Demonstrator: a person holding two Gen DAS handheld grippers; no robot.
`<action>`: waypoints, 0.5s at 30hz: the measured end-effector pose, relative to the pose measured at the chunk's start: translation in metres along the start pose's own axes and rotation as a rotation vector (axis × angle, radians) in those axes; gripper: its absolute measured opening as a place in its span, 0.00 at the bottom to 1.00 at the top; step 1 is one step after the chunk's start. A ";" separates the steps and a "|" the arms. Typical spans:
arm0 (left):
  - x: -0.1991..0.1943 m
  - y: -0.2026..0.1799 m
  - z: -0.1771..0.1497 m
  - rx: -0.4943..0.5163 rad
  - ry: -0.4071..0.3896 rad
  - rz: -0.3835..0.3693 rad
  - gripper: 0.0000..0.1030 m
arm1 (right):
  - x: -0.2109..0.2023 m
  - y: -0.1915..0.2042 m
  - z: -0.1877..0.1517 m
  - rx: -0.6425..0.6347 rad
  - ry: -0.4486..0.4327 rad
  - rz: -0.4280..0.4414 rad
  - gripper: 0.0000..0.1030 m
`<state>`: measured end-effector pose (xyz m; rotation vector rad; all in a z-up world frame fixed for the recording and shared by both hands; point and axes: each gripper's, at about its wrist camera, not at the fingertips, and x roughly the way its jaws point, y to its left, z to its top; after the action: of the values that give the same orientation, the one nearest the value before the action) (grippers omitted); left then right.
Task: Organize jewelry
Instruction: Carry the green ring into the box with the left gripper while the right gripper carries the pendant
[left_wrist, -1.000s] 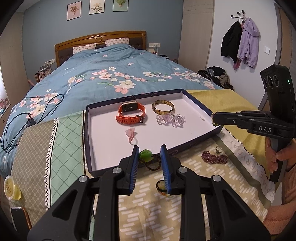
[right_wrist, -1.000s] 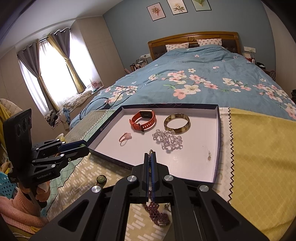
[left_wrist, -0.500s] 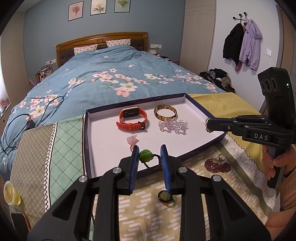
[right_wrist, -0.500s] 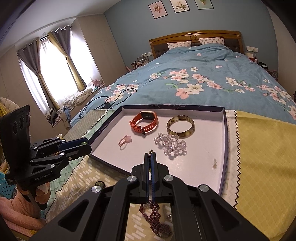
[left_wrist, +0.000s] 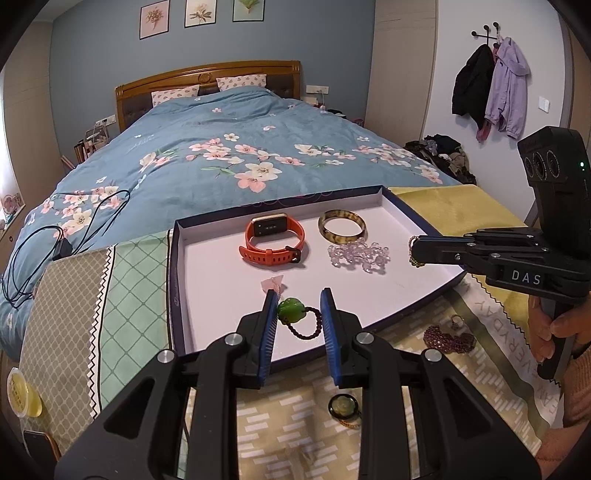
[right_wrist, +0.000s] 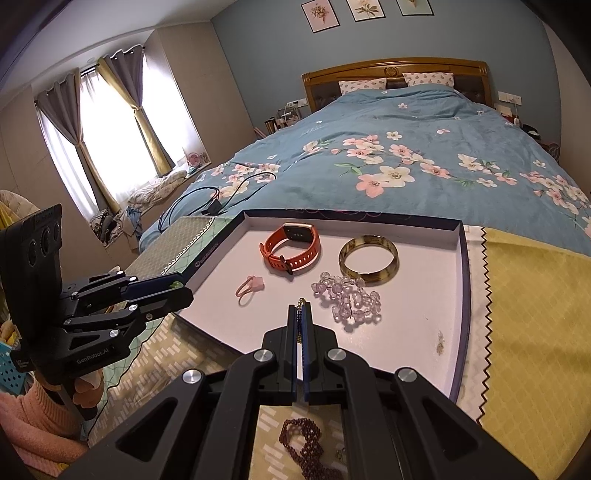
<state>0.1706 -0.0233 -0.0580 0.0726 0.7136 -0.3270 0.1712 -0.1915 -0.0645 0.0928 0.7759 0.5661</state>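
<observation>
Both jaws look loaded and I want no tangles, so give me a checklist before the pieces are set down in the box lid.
1. Left gripper holds the dark beaded bracelet with green stone: ok.
2. Right gripper shut on the thin gold chain: ok.
3. Bare floor left in the shallow white-lined box lid: ok.
4. Orange smartwatch, amber bangle, clear crystal bracelet and pink ring lie apart: ok.
5. Chain's hanging length: cannot tell.
</observation>
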 end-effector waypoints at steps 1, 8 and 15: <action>0.001 0.000 0.000 -0.001 0.002 0.000 0.23 | 0.001 0.000 0.001 0.001 0.002 0.001 0.01; 0.011 0.004 0.002 -0.014 0.022 0.001 0.23 | 0.010 -0.002 0.004 0.007 0.019 0.003 0.01; 0.018 0.007 0.003 -0.019 0.037 0.007 0.23 | 0.019 -0.003 0.006 0.006 0.033 0.004 0.01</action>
<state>0.1878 -0.0225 -0.0678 0.0638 0.7527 -0.3127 0.1872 -0.1830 -0.0735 0.0913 0.8096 0.5704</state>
